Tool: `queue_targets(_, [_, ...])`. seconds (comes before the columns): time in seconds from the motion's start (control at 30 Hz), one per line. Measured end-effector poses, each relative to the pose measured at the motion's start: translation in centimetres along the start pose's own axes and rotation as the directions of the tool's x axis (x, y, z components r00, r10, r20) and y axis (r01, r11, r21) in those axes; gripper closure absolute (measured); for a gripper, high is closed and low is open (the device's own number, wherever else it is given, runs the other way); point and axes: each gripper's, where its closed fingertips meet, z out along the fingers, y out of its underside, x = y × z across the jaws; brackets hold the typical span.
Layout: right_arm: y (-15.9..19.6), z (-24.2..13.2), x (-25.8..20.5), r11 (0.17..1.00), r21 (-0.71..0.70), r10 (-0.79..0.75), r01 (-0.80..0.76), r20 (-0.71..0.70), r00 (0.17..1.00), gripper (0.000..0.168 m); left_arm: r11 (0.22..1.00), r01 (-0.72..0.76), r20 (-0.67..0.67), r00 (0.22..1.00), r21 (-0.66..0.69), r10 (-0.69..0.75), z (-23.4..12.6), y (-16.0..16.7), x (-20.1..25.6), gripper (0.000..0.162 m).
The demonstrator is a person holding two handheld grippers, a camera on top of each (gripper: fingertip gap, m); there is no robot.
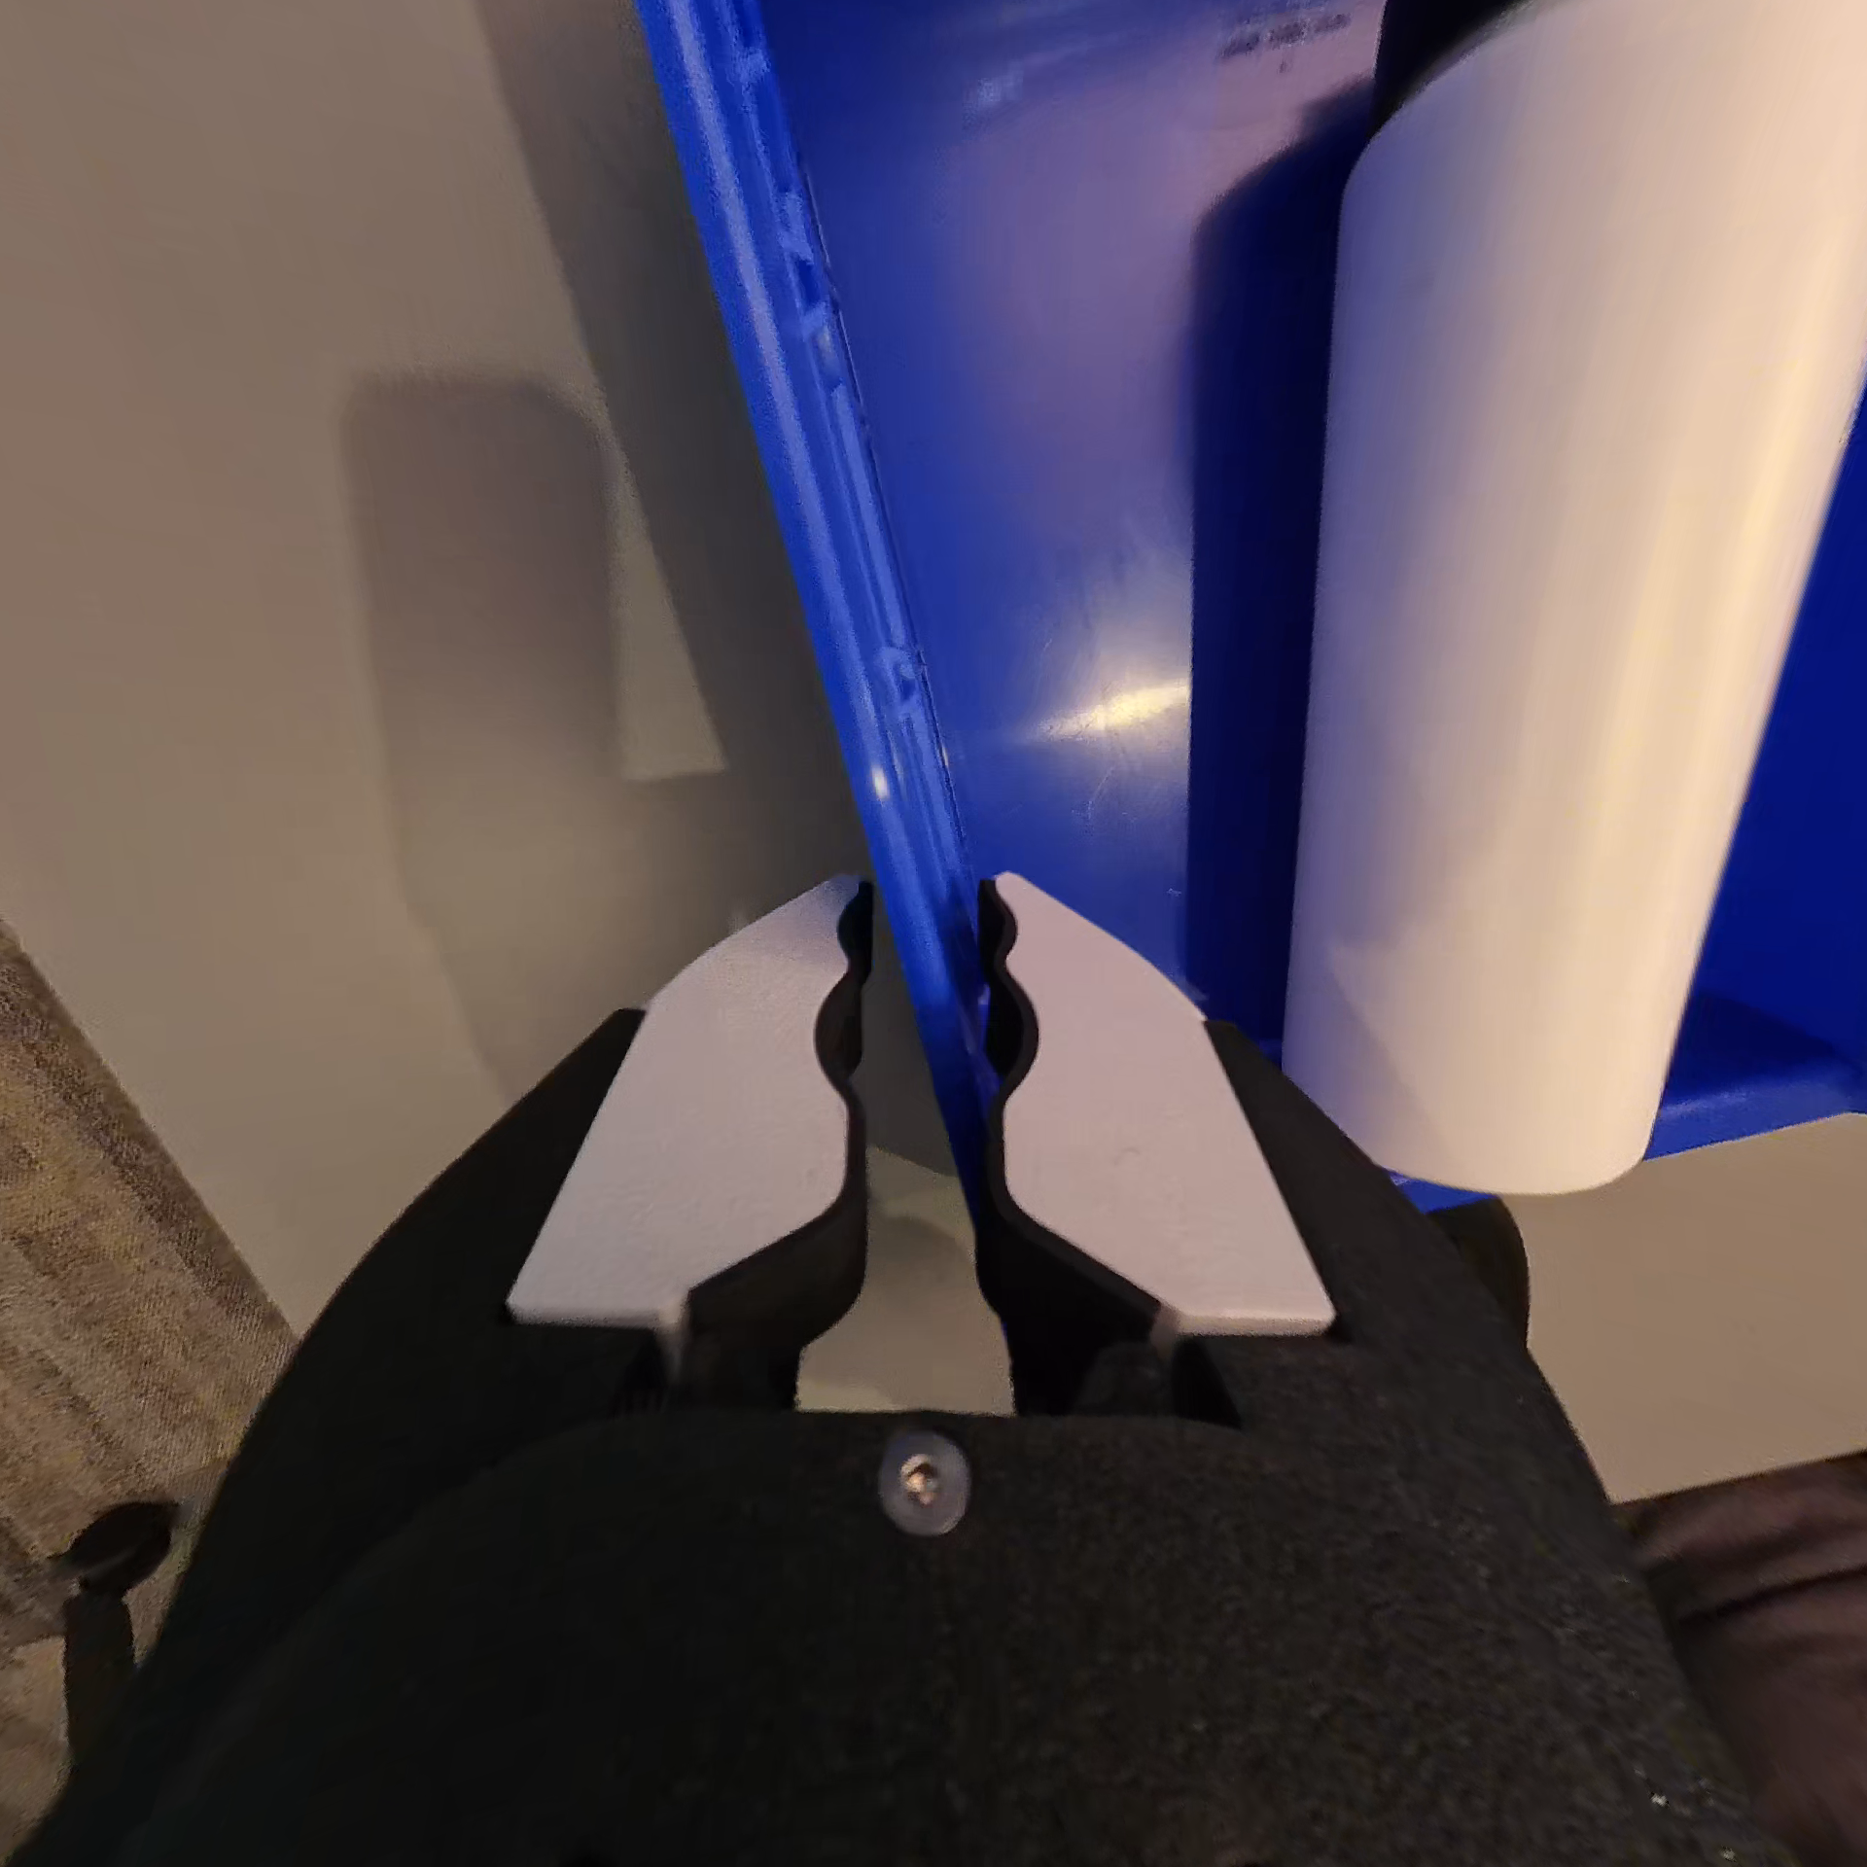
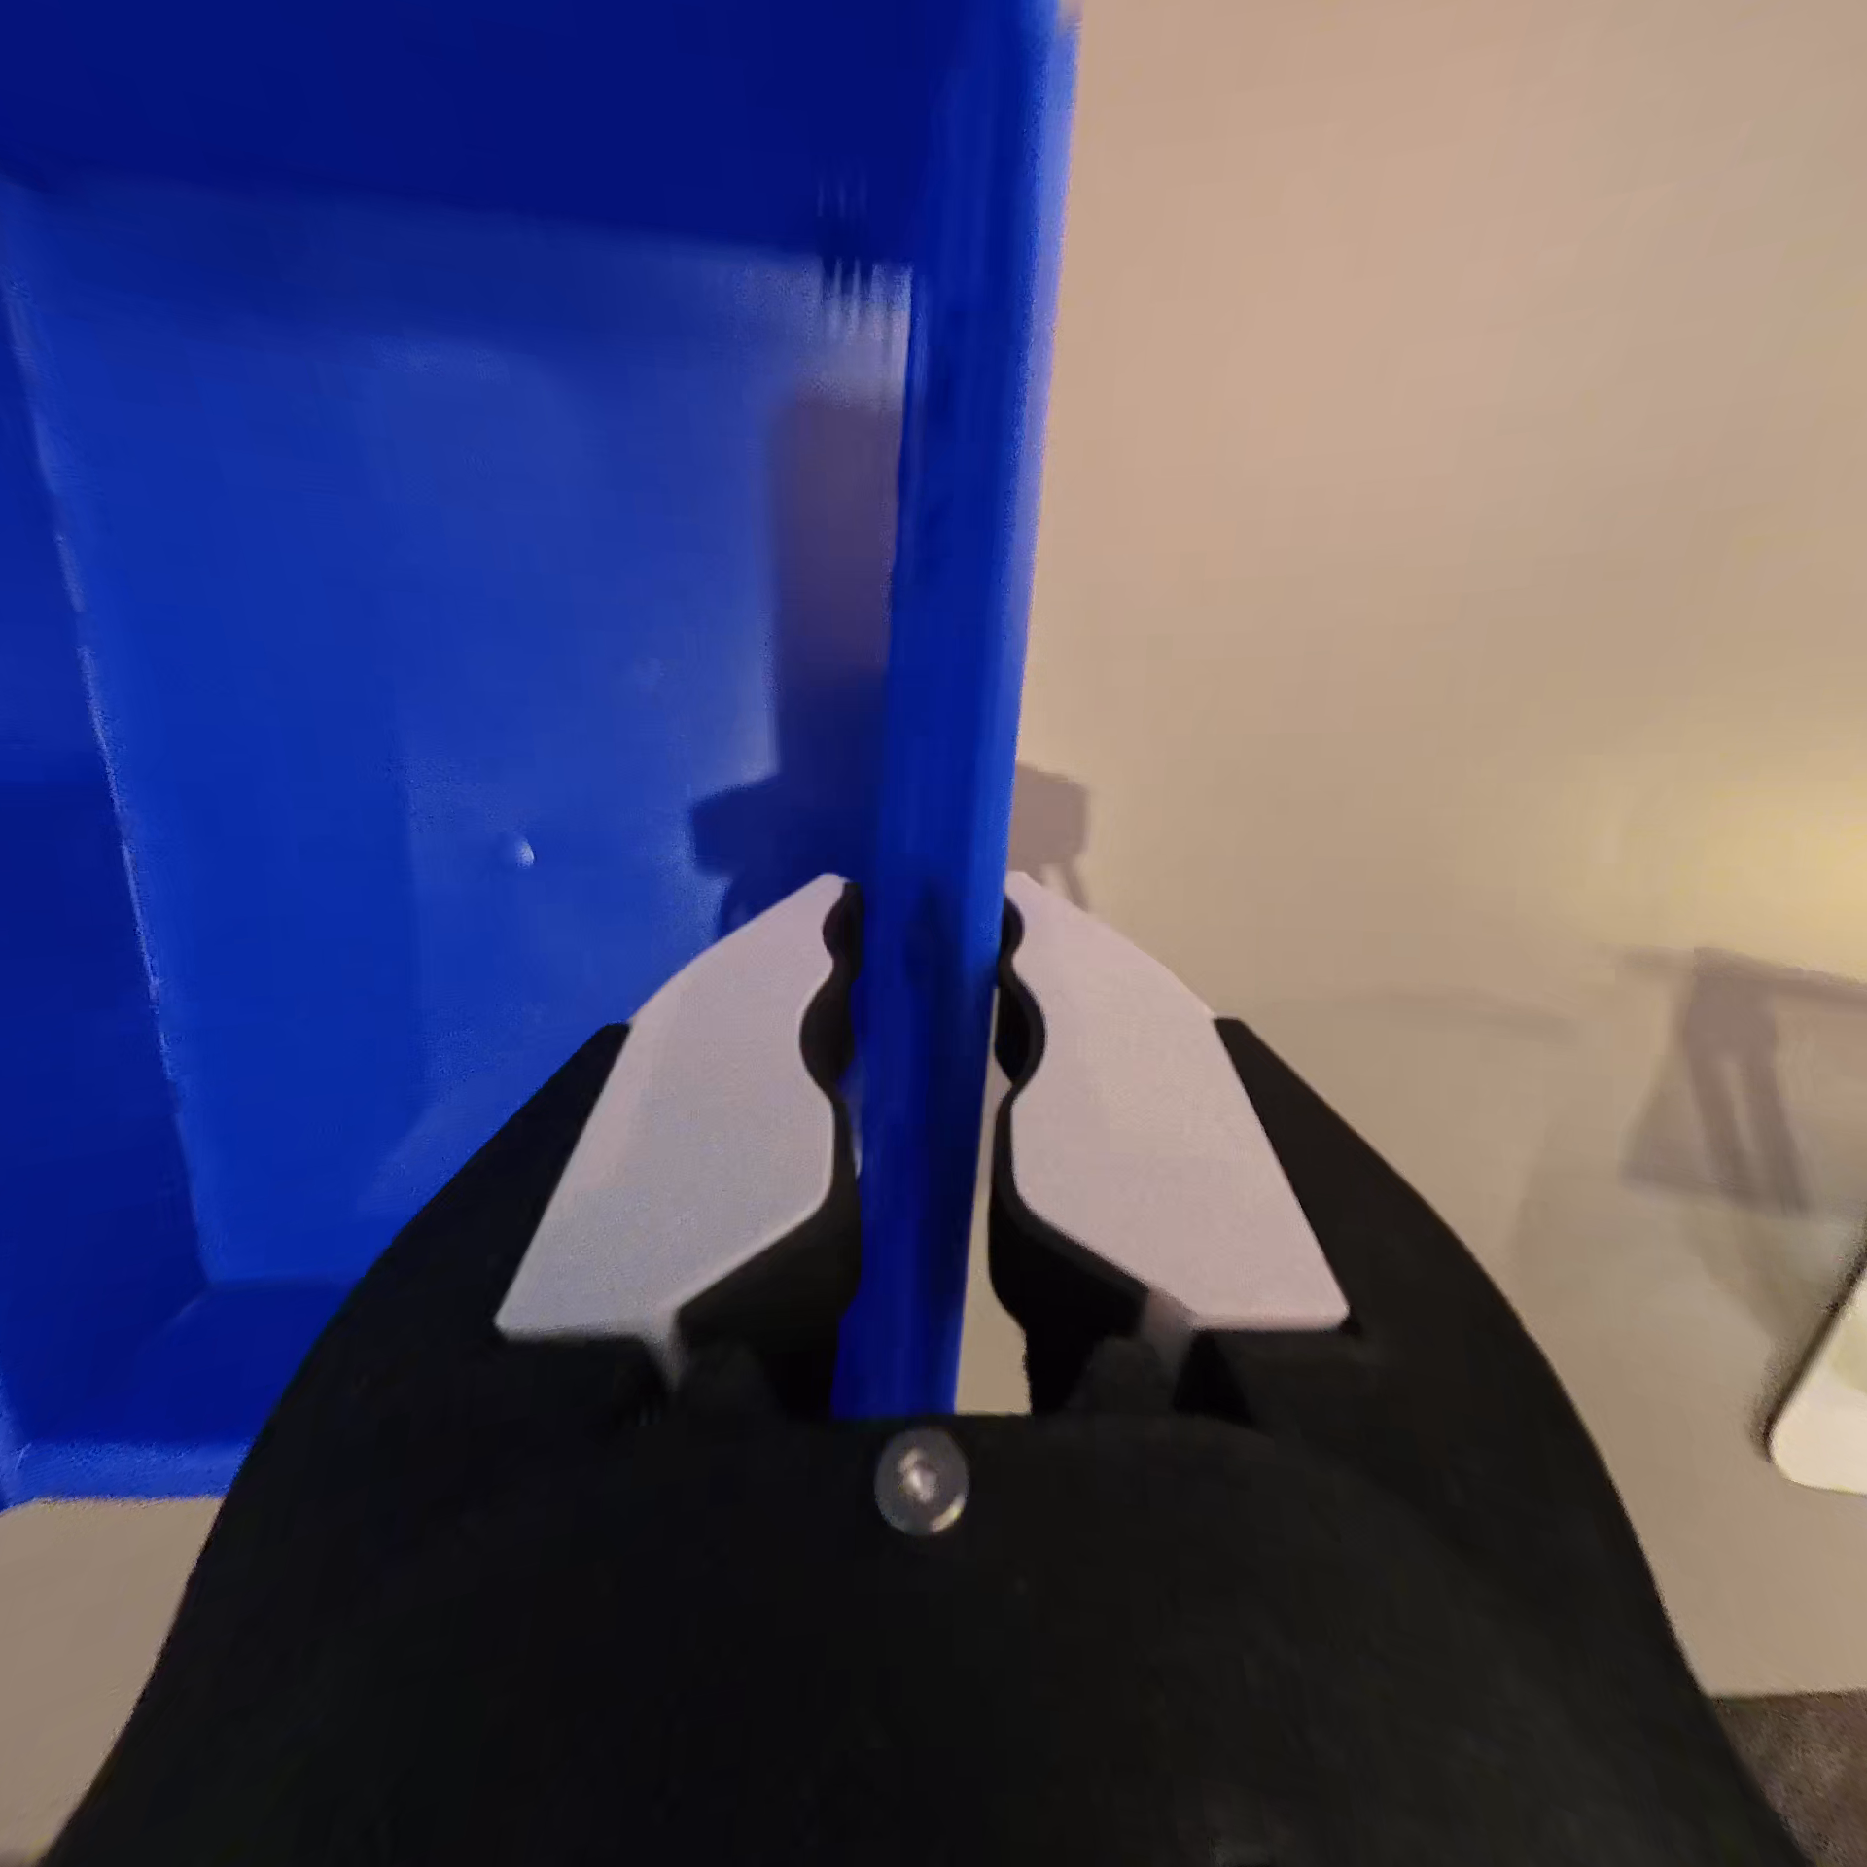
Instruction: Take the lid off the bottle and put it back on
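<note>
A white cylindrical bottle (image 1: pixel 1515 657) lies inside a blue plastic bin (image 1: pixel 1061 404), its rounded end towards me. Its lid does not show. My left gripper (image 1: pixel 921 894) straddles the bin's left wall (image 1: pixel 808 354), one finger outside and one inside, shut on it. My right gripper (image 2: pixel 929 894) is shut on the bin's right wall (image 2: pixel 960 505) in the same way. The bin's inside (image 2: pixel 404 606) fills the left of the right wrist view, and the bottle is out of that view.
The bin rests on a pale tabletop (image 1: pixel 253 404). Grey-brown carpet (image 1: pixel 101 1212) shows past the table's left edge. A white object (image 2: pixel 1819 1414) sits at the right edge of the right wrist view. A dark thing (image 1: pixel 1768 1616) lies at the lower right.
</note>
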Motion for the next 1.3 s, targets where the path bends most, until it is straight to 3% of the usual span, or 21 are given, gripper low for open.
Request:
queue_targets(0.13, [-4.4, -6.8, -0.4, 0.921, 0.38, -0.026, 0.081, -0.15, 0.988, 0.14, 0.995, 0.0, 0.087, 0.996, 0.102, -0.009, -4.0, -0.2, 0.0, 0.144])
queue_targets(0.27, [-7.3, -15.3, -4.4, 0.656, 0.735, -0.047, 0.171, -0.187, 0.981, 0.136, 0.926, -0.106, 0.127, 0.99, 0.362, 0.064, -10.5, -1.9, 2.9, 0.147])
queue_targets(0.33, [-8.0, -18.6, -7.3, 0.496, 0.852, -0.072, 0.167, -0.152, 0.986, 0.123, 0.835, -0.188, 0.179, 0.978, 0.517, 0.11, -14.0, -3.3, 4.6, 0.141])
queue_targets(0.4, [-8.2, -20.8, -10.2, 0.387, 0.911, -0.129, 0.144, -0.102, 0.986, 0.119, 0.718, -0.264, 0.229, 0.962, 0.643, 0.149, -17.1, -4.5, 6.5, 0.14])
queue_targets(0.5, [-8.5, -22.1, -13.9, 0.351, 0.931, -0.229, 0.1, -0.019, 0.973, 0.099, 0.529, -0.354, 0.328, 0.933, 0.771, 0.145, -20.7, -6.0, 8.3, 0.146])
queue_targets(0.57, [-8.8, -22.8, -15.5, 0.336, 0.938, -0.278, 0.086, 0.011, 0.961, 0.085, 0.404, -0.384, 0.39, 0.918, 0.83, 0.072, -22.9, -6.8, 8.5, 0.142])
queue_targets(0.67, [-9.3, -24.1, -16.9, 0.275, 0.959, -0.306, 0.064, 0.025, 0.952, 0.085, 0.19, -0.373, 0.381, 0.924, 0.908, -0.009, -25.5, -7.8, 9.9, 0.142])
queue_targets(0.73, [-9.7, -24.4, -17.4, 0.25, 0.966, -0.306, 0.067, 0.013, 0.952, 0.087, 0.106, -0.377, 0.382, 0.923, 0.92, -0.035, -26.3, -8.3, 10.9, 0.14])
queue_targets(0.83, [-10.4, -24.8, -18.0, 0.226, 0.973, -0.289, 0.054, 0.014, 0.957, 0.087, 0.075, -0.381, 0.381, 0.925, 0.922, 0.019, -25.2, -9.4, 13.1, 0.1])
queue_targets(1.0, [-11.2, -25.9, -18.0, 0.157, 0.987, -0.231, 0.015, 0.022, 0.973, 0.083, 0.038, -0.267, 0.263, 0.961, 0.963, 0.079, -22.7, -11.6, 15.7, 0.072])
queue_targets(1.1, [-10.8, -26.3, -18.0, 0.114, 0.993, -0.239, 0.028, 0.0, 0.971, 0.083, 0.116, -0.279, 0.265, 0.957, 0.953, 0.12, -20.2, -12.5, 16.5, 0.077])
queue_targets(1.17, [-10.5, -26.2, -18.0, 0.117, 0.993, -0.256, 0.024, 0.007, 0.967, 0.086, 0.128, -0.295, 0.276, 0.95, 0.947, 0.148, -19.3, -12.8, 17.0, 0.087])
queue_targets(1.3, [-9.9, -27.0, -17.9, 0.041, 0.998, -0.292, 0.054, -0.039, 0.956, 0.09, 0.138, -0.296, 0.27, 0.946, 0.945, 0.18, -18.5, -13.1, 17.3, 0.086])
